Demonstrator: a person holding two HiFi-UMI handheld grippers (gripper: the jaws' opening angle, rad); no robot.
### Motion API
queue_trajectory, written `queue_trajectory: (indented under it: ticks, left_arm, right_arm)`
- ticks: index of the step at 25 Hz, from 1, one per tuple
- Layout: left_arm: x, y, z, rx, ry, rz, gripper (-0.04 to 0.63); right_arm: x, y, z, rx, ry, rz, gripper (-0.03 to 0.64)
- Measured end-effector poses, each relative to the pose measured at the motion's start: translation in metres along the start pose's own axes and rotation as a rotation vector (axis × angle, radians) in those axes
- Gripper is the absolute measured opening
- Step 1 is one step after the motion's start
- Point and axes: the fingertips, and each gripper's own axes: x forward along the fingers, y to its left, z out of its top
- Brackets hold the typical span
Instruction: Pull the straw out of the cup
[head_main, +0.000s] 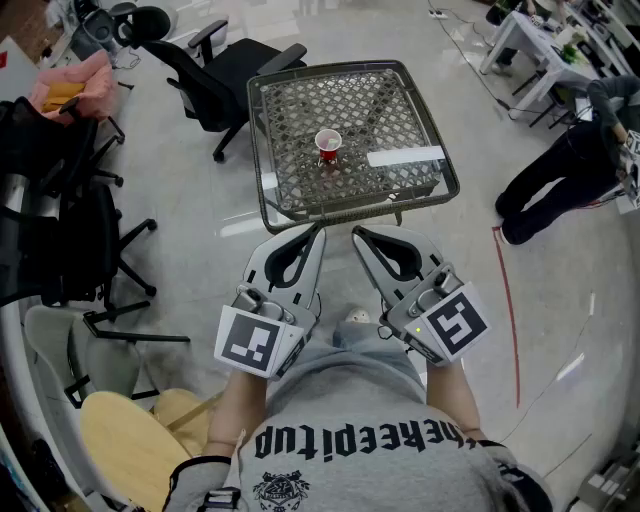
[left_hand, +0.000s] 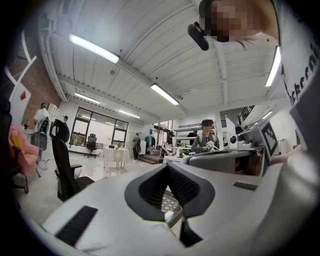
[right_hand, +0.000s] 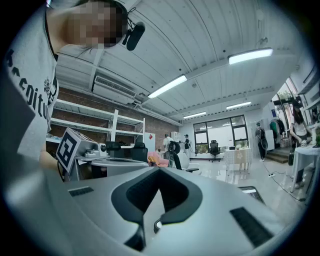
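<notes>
A small red cup (head_main: 328, 144) stands near the middle of a square mesh-topped table (head_main: 290, 190) in the head view. I cannot make out the straw at this distance. My left gripper (head_main: 318, 231) and right gripper (head_main: 357, 232) are held side by side close to my body, short of the table's near edge and well apart from the cup. Both are shut with nothing between their jaws. In the left gripper view the left gripper (left_hand: 168, 166) has its jaws pressed together. In the right gripper view the right gripper (right_hand: 159, 170) looks the same. Neither gripper view shows the cup.
A white strip (head_main: 405, 156) lies on the table's right side. Black office chairs (head_main: 215, 60) stand at the left and behind the table. A person in dark clothes (head_main: 560, 170) bends over at the right. A wooden seat (head_main: 130, 440) is by my left elbow.
</notes>
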Motion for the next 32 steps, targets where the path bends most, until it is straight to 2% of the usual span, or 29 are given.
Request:
queue_trajectory:
  ticks: [7, 17, 23, 29, 32]
  left_arm:
    - [0.006, -0.01, -0.008, 0.005, 0.013, -0.018, 0.015]
    - [0.026, -0.027, -0.007, 0.015, 0.01, 0.001, 0.015]
    - [0.044, -0.037, -0.001, 0.018, -0.013, 0.057, 0.015]
    - [0.046, -0.041, 0.005, 0.072, -0.084, 0.132, 0.016]
    - [0.045, -0.039, 0.006, 0.075, -0.085, 0.151, 0.017]
  right_arm:
    - [-0.009, -0.004, -0.006, 0.003, 0.002, -0.016, -0.002]
    - [-0.024, -0.024, -0.006, -0.004, -0.024, -0.002, -0.002]
    - [-0.04, -0.046, 0.005, 0.024, -0.096, 0.024, 0.0]
    - [-0.048, -0.056, 0.0, 0.05, -0.112, 0.055, 0.0]
    - [-0.048, -0.055, -0.002, 0.059, -0.114, 0.071, 0.0]
